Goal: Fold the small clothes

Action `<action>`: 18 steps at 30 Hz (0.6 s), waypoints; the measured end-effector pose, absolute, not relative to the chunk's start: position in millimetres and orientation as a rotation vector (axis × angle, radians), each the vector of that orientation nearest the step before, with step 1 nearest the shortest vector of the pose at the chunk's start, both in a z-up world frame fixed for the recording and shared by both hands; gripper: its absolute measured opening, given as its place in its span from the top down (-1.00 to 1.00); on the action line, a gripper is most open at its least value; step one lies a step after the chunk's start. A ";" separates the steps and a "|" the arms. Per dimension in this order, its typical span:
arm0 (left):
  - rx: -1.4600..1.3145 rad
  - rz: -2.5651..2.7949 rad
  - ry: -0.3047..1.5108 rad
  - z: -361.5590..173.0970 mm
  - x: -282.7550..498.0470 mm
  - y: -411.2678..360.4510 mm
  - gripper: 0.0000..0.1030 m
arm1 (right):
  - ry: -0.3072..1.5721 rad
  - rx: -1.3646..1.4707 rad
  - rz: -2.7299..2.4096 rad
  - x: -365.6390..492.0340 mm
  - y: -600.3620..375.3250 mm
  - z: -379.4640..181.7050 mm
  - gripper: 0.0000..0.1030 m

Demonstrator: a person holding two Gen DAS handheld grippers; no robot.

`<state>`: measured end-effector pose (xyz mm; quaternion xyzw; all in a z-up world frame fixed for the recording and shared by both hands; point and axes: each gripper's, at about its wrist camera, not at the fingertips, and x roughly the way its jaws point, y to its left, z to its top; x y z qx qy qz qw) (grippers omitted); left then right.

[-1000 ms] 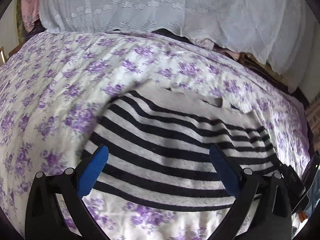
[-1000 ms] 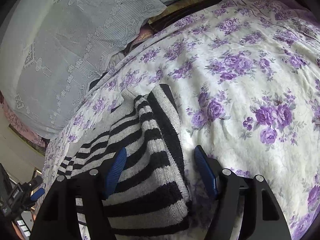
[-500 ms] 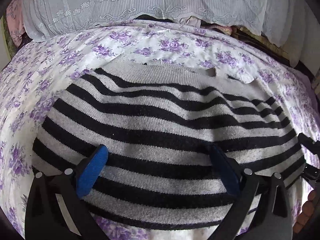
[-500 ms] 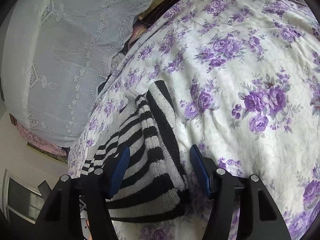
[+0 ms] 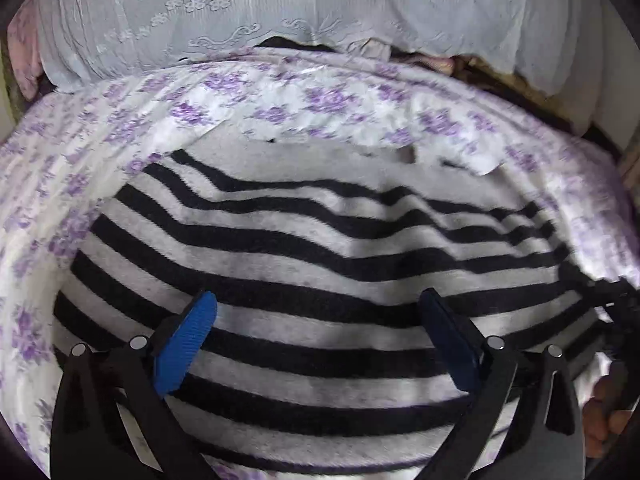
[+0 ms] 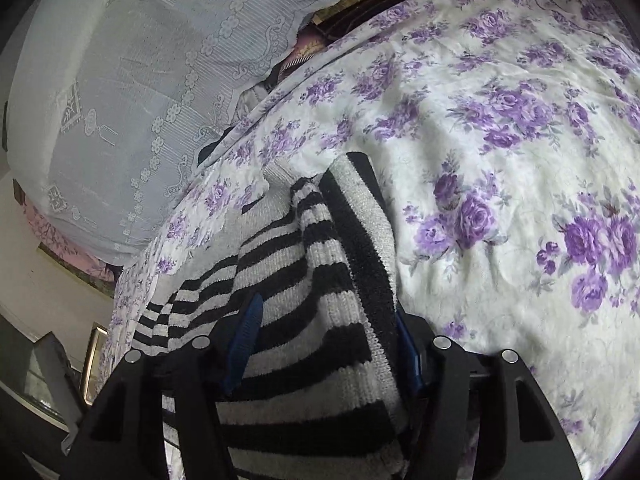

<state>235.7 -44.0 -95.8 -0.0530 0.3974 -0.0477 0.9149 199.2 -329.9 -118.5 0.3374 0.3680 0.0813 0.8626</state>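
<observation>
The 2 blue fingers point(image 6: 245, 330) of the right gripper point(image 6: 326, 336) stand on either side of a bunched edge of the striped knit garment point(image 6: 320, 280). The jaws have just been closing, and the pads now lie against the fabric on both sides; this reads as a grip on the fold. The left gripper point(image 5: 316, 344) has its jaws wide apart above the flat body of the striped knit garment point(image 5: 312, 248), holding nothing. The garment lies on the floral bedsheet point(image 6: 520, 160), near the lace cover point(image 6: 140, 80) at the head of the bed.

Risks from this state:
1. The right pads hold several thick knit layers. If the grip catches only the outer layers, the inner ones may slip out on lifting and the fold will open.
2. The sheet lies directly under the garment. A pinch set too deep may take sheet with it.
3. The left jaws hover over the middle of the panel, not at an edge. Closing there would pucker the cloth instead of securing a corner.
4. A person's fingers point(image 5: 604, 412) show at the right edge of the left view, near the right gripper; a fast swing may clash.

Compared with 1 second ago, the left view is filled by far more of the stripes, so that gripper is lower and nearer. In the right view the gap between pads and fabric, then visible, is gone.
</observation>
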 end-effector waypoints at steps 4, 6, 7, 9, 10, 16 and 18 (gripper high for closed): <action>-0.006 -0.041 0.793 -95.5 236.5 -58.4 -0.91 | 0.713 0.763 0.221 190.5 -334.9 -112.2 0.11; 0.000 -0.037 0.901 -121.2 255.7 -57.9 -0.92 | 0.740 0.761 0.220 194.6 -333.2 -115.6 0.11; -0.017 -0.040 0.893 -117.2 255.9 -56.1 -0.92 | 0.763 0.770 0.221 198.0 -333.1 -120.1 0.10; -0.006 -0.035 0.889 -118.0 255.0 -57.7 -0.92 | 0.791 0.784 0.227 203.7 -333.1 -126.0 0.09; 0.005 -0.027 0.882 -118.3 253.3 -59.3 -0.92 | 0.786 0.777 0.236 203.9 -332.1 -124.8 0.01; -0.009 -0.038 0.874 -117.2 251.6 -56.8 -0.92 | 0.776 0.735 0.231 201.9 -324.4 -122.6 -0.03; -0.011 -0.039 0.873 -117.8 249.8 -56.7 -0.92 | 0.779 0.723 0.227 202.8 -323.7 -122.8 -0.06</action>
